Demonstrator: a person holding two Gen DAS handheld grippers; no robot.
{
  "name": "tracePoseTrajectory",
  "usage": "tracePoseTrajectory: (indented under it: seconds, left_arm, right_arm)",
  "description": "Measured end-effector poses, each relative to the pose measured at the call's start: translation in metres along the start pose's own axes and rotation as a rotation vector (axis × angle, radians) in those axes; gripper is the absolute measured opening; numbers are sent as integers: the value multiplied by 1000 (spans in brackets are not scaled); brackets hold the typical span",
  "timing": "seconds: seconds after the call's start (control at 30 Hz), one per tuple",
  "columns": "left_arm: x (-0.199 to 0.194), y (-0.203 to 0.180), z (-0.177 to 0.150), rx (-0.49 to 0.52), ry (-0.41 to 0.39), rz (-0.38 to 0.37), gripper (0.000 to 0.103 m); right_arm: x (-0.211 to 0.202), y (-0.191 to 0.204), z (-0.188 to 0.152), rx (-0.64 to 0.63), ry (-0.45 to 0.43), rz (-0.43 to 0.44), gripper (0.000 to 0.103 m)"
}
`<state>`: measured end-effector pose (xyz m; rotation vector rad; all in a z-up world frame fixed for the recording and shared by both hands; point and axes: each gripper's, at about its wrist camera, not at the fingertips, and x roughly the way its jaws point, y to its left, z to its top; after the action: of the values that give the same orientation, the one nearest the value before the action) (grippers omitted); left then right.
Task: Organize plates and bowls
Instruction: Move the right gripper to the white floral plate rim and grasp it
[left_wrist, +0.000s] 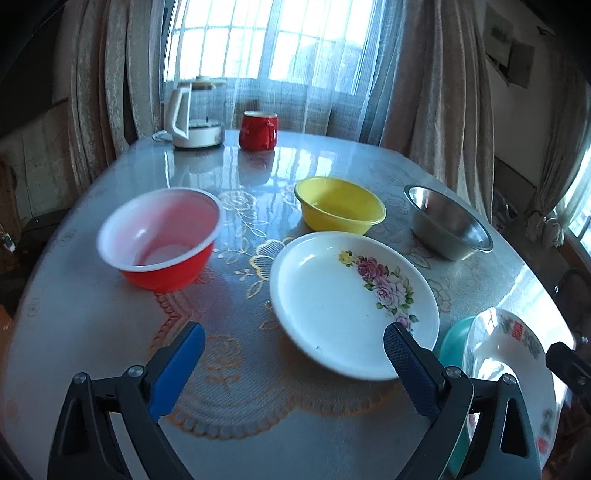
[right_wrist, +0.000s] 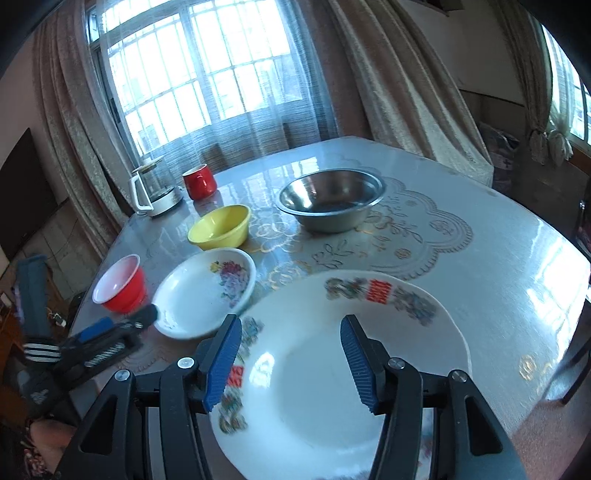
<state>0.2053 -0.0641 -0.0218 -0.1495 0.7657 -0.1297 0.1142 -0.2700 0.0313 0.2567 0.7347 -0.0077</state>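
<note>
A white plate with purple flowers (left_wrist: 351, 302) (right_wrist: 207, 295) lies on the table in front of my left gripper (left_wrist: 293, 345), which is open and empty just above its near rim. A red bowl (left_wrist: 162, 238) (right_wrist: 120, 284), a yellow bowl (left_wrist: 340, 205) (right_wrist: 221, 227) and a steel bowl (left_wrist: 448, 223) (right_wrist: 330, 199) stand beyond it. My right gripper (right_wrist: 291, 341) is open, with its fingers over a large white plate with red print (right_wrist: 343, 369) (left_wrist: 506, 350). A teal dish (left_wrist: 454, 343) peeks out under that plate.
A white kettle (left_wrist: 192, 116) (right_wrist: 153, 192) and a red mug (left_wrist: 258, 131) (right_wrist: 199, 181) stand at the table's far edge by the curtained window. The lace-patterned tabletop (left_wrist: 258, 406) is glossy. My left gripper shows in the right wrist view (right_wrist: 110, 332).
</note>
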Motion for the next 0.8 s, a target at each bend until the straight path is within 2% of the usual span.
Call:
tracePoseTrajectory:
  seconds: [0.3, 0.53, 0.8]
  left_arm:
    - [17, 0, -2, 18, 45, -70, 98]
    - [20, 11, 2, -5, 50, -81, 98]
    - [27, 17, 4, -26, 70, -109, 98]
  right_arm:
    - [41, 23, 34, -27, 55, 35, 57]
    - [85, 34, 60, -26, 135, 44, 57]
    - [121, 42, 64, -28, 240, 52, 57]
